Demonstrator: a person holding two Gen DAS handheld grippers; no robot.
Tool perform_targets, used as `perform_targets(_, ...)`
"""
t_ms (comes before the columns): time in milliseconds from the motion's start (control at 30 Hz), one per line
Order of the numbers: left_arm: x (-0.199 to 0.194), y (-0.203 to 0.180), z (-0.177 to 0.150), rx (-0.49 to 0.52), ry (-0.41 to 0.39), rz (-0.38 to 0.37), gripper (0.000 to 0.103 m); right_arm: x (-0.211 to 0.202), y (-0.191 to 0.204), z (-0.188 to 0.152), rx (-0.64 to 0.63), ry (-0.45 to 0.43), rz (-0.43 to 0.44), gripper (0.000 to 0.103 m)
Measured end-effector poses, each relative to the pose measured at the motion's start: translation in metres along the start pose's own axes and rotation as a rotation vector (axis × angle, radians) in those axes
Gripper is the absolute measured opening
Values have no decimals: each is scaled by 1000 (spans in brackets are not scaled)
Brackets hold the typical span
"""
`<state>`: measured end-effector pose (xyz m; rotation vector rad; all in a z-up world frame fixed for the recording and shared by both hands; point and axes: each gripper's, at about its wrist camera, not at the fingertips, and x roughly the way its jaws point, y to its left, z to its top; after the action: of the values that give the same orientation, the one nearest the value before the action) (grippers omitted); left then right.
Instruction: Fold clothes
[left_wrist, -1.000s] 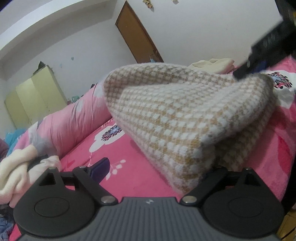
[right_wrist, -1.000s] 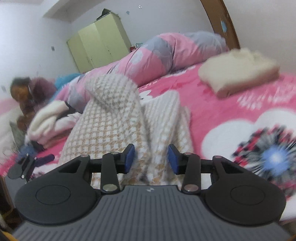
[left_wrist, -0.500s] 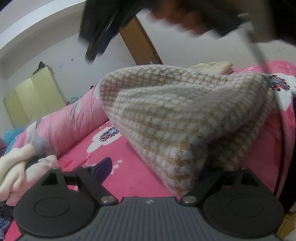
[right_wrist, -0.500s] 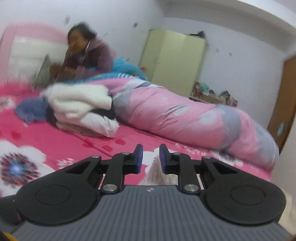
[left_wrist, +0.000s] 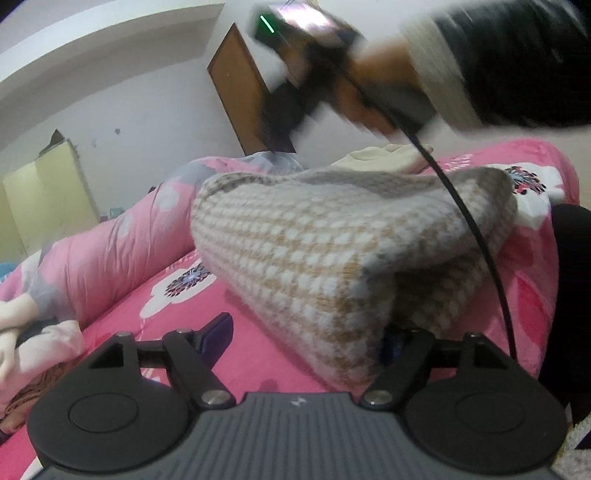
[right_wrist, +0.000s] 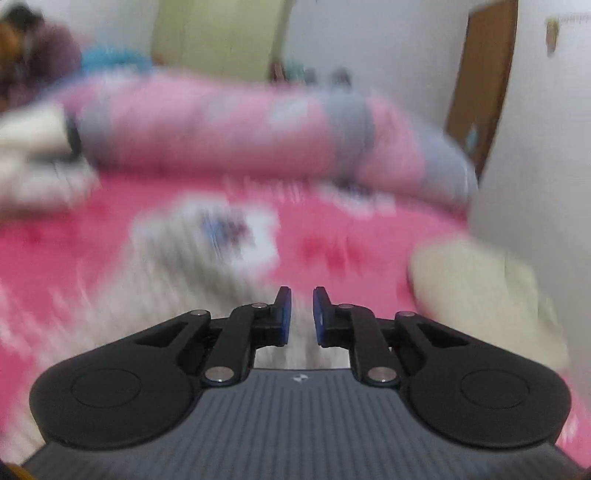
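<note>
We hold the thick beige-and-white houndstooth knit garment (left_wrist: 332, 258) doubled over on the pink floral fleece bedspread (left_wrist: 258, 354), centre frame. Our left gripper (left_wrist: 306, 336) stands spread wide, one finger under the knit's corner. Our right gripper (right_wrist: 301, 314), nearly closed on nothing, swings above, blurred. We judge it mid-fold; pressing flat likely follows.

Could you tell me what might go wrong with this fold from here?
The checked sweater is draped over only one finger of the left gripper, whose jaws stand wide, so it may slip off. The cable crosses the sweater and could snag. The right gripper view is motion-blurred, so a hasty regrasp could miss.
</note>
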<state>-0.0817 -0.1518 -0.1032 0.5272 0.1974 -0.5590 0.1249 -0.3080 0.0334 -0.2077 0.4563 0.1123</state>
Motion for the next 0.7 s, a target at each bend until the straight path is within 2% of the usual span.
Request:
perform_targets(167, -1, 1, -1, -21, -4, -24, 75, -26, 43, 49, -123, -155, 202, 9)
perform_targets(200, -1, 1, -1, -28, -3, -29, 75, -10, 47, 46, -126, -113, 211, 9)
perform_targets(267, -1, 2, -1, -41, -2, -38, 75, 44, 43, 27, -109, 14, 158, 8)
perform_targets(300, -1, 3, -1, -47, -2, -43, 75, 74, 32, 13, -63, 75, 120, 9)
perform_targets(333, -1, 3, -1, -54, -1, -48, 75, 101, 19, 0, 0, 132, 92, 9)
perform_targets(400, -2, 3, -1, -60, 2, -56, 75, 127, -21, -20, 268, 207, 121, 8)
perform_targets(467, -3, 2, -2, -60, 0, -56, 75, 120, -42, -23, 411, 181, 84, 8)
perform_targets(633, -4, 1, -5, -57, -5, -54, 75, 44, -47, 4, 308, -2, 219, 9)
perform_targets(700, -3, 1, -4, -53, -5, -52, 75, 24, -36, 11, 242, -17, 315, 8)
